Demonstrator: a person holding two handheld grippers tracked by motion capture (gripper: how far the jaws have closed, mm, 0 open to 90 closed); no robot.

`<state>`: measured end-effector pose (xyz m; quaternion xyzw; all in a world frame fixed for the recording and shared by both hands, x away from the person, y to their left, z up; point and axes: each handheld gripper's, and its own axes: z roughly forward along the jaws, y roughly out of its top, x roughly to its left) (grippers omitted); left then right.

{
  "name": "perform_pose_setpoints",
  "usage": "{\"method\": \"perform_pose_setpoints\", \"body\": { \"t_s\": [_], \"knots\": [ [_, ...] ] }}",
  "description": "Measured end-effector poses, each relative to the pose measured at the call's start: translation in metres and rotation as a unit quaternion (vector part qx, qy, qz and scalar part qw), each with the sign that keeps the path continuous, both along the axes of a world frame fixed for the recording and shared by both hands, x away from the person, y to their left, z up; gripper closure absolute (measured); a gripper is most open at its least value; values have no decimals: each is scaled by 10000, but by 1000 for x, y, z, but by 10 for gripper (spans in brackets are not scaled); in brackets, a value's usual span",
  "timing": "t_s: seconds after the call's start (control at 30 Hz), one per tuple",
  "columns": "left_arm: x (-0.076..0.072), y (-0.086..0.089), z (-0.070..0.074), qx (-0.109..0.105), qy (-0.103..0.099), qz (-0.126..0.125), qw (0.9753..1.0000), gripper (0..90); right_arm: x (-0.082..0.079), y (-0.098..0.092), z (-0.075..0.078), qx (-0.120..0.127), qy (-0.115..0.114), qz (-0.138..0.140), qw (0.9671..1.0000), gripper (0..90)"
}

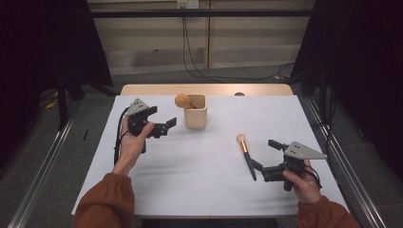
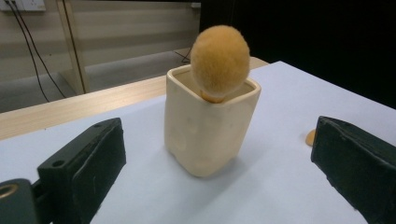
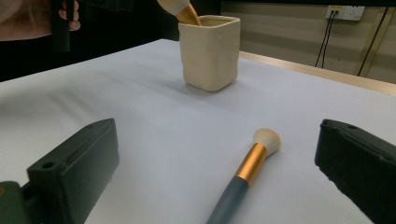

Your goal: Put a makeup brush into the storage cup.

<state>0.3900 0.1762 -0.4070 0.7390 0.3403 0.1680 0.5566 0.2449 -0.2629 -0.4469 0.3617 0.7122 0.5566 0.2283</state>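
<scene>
I have the right gripper (image 1: 267, 156) low on the white table (image 1: 199, 180), jaws spread wide around nothing, the grey-handled makeup brush (image 1: 246, 156) lying flat just ahead between them. My left gripper (image 1: 164, 119) hangs jaws apart beside the cream holder (image 1: 195, 114), where a fluffy orange brush (image 1: 182, 100) stands.

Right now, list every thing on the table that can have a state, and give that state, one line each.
Cream cup: upright on the white table, open top, one brush inside.
Round orange brush: standing in the cup, head up above the rim.
Slim brush: lying flat on the table, not held, between the right jaws.
Left gripper: open, empty, pointed at the cup.
Right gripper: open, empty, around the slim brush's handle.
</scene>
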Motion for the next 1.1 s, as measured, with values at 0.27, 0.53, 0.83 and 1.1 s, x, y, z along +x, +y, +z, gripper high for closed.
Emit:
{"method": "perform_pose_setpoints", "body": {
  "t_s": [0.27,0.53,0.83,1.1],
  "knots": [
    [-16,2,-3,34,-33,-69,10000,31,0,-1,0,3,-5,-25,10000,0],
    [-31,11,-8,113,-102,-83,9998,29,-1,-1,0,-15,-7,-41,10000,0],
    [-48,25,-8,111,-202,18,9997,29,2,-3,1,-27,-32,-149,9999,0],
    [-65,32,-16,207,-254,179,9993,30,2,-3,1,-19,-27,-201,9998,0]
  ]
}}
